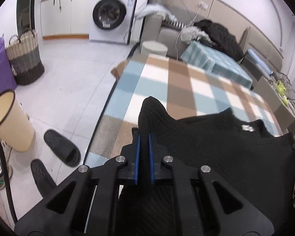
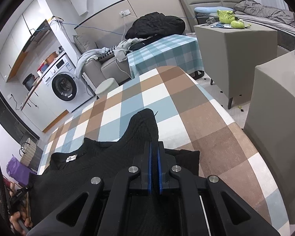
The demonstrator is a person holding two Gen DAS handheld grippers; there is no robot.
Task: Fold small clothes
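Observation:
A black knit garment [image 1: 216,143] with a white neck label [image 1: 247,127] hangs between my two grippers above the checked tablecloth [image 1: 167,82]. My left gripper [image 1: 144,137] is shut on one corner of the garment, which sticks out past the blue pads [image 1: 138,157]. In the right wrist view the same garment [image 2: 100,163] shows its label [image 2: 71,158]. My right gripper [image 2: 154,147] is shut on its other corner, which pokes out ahead over the tablecloth [image 2: 186,108].
Left of the table lie black slippers [image 1: 62,147], a cream bin [image 1: 11,122] and a woven basket [image 1: 24,59]. A washing machine [image 1: 112,15] stands behind. A sofa with clothes [image 2: 153,27] and grey stools [image 2: 234,45] stand beyond the table.

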